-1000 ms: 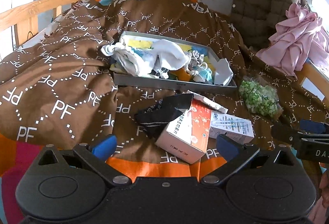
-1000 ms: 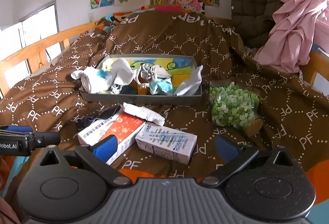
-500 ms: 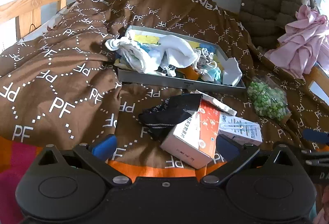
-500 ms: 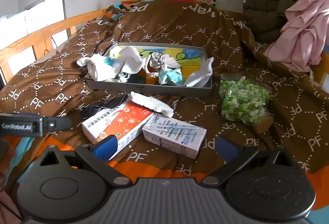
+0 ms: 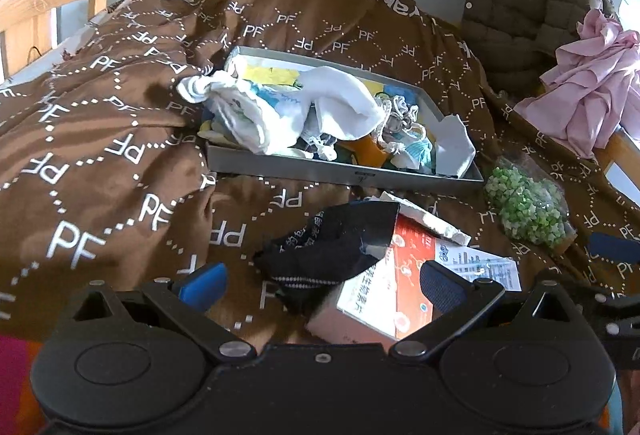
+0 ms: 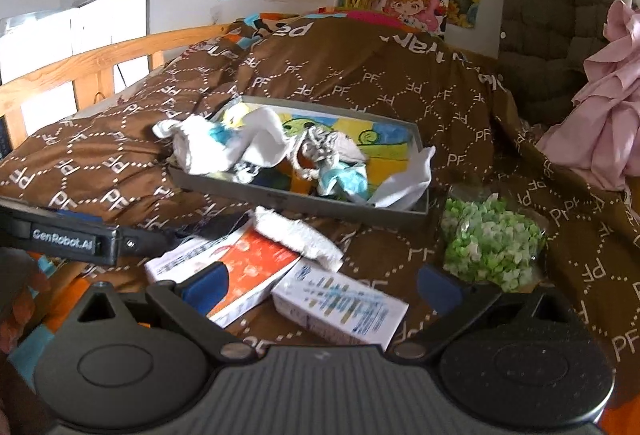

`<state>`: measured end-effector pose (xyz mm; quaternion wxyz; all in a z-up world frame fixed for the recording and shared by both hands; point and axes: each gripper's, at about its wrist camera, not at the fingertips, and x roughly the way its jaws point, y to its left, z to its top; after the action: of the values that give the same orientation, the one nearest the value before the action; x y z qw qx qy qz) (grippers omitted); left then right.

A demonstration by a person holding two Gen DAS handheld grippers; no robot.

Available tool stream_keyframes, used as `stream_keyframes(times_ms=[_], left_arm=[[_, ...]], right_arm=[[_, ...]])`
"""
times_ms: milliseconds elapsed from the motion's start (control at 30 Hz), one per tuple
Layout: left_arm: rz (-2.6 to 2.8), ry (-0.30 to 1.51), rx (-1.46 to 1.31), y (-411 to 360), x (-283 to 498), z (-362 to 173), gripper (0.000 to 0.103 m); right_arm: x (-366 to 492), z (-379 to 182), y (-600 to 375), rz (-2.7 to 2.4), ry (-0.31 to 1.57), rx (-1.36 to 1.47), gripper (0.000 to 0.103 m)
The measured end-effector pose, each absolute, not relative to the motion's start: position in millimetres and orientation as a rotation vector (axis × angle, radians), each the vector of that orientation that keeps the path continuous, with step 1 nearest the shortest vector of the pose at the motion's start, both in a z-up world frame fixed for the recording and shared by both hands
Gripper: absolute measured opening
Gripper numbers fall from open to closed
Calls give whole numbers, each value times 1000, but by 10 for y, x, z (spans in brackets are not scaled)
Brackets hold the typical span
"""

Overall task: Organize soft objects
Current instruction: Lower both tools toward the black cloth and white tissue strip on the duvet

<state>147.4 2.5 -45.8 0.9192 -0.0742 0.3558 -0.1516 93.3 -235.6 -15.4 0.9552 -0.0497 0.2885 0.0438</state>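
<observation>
A grey tray on the brown bedspread holds several socks and cloths; it also shows in the right wrist view. A black sock lies in front of the tray, draped on an orange-and-white box. A white cloth lies across that box. My left gripper is open and empty, low over the black sock. My right gripper is open and empty above a white-and-blue box.
A bag of green pieces lies right of the tray. A pink garment and a brown quilted jacket hang at right. A wooden bed rail runs along the left. The left gripper's side shows in the right wrist view.
Both grippers have moved forward and lower toward the boxes and black sock. Both stay open and empty.
</observation>
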Motion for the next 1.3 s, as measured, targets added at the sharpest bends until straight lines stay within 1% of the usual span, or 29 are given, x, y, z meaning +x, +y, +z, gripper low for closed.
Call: stream_keyframes(times_ms=[300,600,833,933,1000,1133,1200,1233,1300], left_arm=[[-405,749,-110,-56,1684,-584,102],[-443,773,-187,35,1898,-643,102],[-467,805,-248,54,1929,-696,98],[-477,815,-254,40,1937,-719,93],[-481,817,-267,49,1944,-729,88],[-488,820,-297,75,1975,-746,80],[-489,822,-310,91,1992,-753,71],[-490,825,-320,101,2002,-756,69],[-488,832,-342,128,2020,-762,60]], right_arm=[[1239,-332,-2439,93,558,-124,103],[1398,-463,-2283,150,495,-221,103],[1515,-613,-2234,169,491,-236,102],[1549,-666,-2192,176,482,-260,99],[1586,-697,-2156,192,481,-275,98],[1655,-748,-2085,221,489,-294,92],[1679,-747,-2057,234,483,-293,91],[1691,-746,-2048,237,480,-292,89],[1731,-750,-2040,243,479,-282,87]])
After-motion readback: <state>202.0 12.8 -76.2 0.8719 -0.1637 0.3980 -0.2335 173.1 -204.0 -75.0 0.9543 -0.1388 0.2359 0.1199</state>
